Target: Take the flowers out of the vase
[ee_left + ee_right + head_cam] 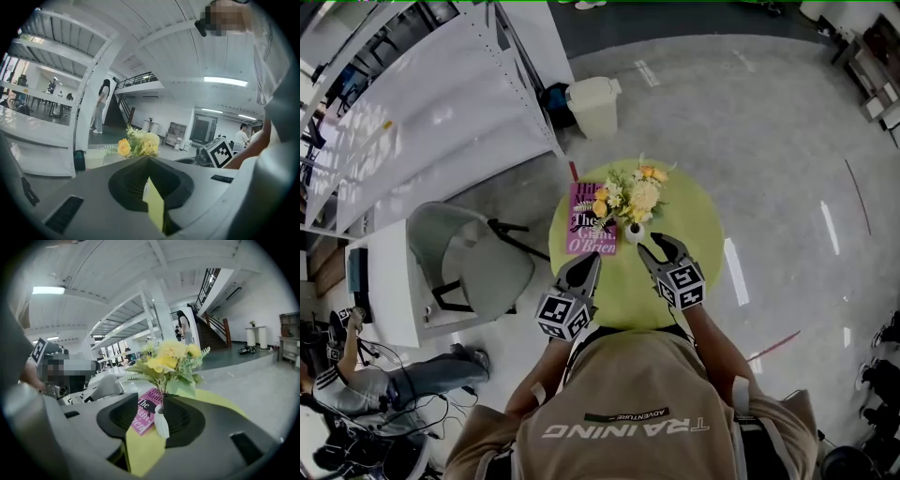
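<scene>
Pink book (592, 219) beside white vase (634, 232); chair (469, 262) left of table (694, 216).

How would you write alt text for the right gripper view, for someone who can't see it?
A small white vase of yellow flowers stands on a green table, framed in the gap of the open tool, which does not touch it. A pink book lies flat on the table just left of the vase.

Head view steeply down; gripper views near-level; all share flowers (633, 195)
</scene>
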`<state>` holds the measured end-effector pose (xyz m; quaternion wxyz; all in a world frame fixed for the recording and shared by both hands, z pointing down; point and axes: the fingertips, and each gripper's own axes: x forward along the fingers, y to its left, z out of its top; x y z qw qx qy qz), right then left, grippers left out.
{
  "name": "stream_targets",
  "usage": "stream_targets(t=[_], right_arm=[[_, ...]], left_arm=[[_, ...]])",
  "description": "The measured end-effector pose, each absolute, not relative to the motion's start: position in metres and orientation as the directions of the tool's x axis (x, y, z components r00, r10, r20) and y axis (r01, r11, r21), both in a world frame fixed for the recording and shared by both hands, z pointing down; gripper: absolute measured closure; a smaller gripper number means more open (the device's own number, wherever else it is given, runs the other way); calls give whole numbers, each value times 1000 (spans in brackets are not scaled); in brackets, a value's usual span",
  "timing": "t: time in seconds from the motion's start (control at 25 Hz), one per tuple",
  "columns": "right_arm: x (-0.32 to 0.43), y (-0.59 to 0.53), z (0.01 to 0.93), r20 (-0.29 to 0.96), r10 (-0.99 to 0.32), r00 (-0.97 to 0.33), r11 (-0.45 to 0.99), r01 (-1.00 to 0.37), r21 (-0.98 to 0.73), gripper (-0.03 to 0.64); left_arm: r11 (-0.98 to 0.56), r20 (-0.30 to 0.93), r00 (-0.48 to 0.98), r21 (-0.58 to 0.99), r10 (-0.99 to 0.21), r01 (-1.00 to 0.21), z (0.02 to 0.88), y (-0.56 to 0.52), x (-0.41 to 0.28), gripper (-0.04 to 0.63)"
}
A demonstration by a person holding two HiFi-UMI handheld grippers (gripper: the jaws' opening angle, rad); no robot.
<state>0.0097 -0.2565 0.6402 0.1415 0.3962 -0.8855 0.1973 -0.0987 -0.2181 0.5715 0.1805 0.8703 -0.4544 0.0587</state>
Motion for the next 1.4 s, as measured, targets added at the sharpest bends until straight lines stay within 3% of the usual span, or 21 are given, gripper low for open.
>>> stream_targets(t=[0.68, 0.84, 0.92, 1.12, 1.4], right_arm=[[-20, -320, 711, 532, -635, -561, 549, -811, -200, 443], [-27, -330, 713, 524, -651, -549, 543, -819, -184, 453], [-29, -334, 712, 519, -667, -535, 538, -827, -162, 502], [-36, -332, 710, 500, -677, -541, 553, -821, -139, 526], [-42, -330, 673, 394, -721, -570, 584, -806, -95, 548]], left_arm=[[-521, 308, 596, 295, -742, -801, 594, -220, -142, 589], [-506, 322, 586, 301, -743, -808, 600, -219, -154, 589], [-501, 330, 582, 302, -743, -811, 602, -218, -160, 589], [-498, 341, 583, 308, -738, -811, 607, -214, -165, 589], [-517, 340, 601, 310, -723, -798, 609, -206, -161, 589]])
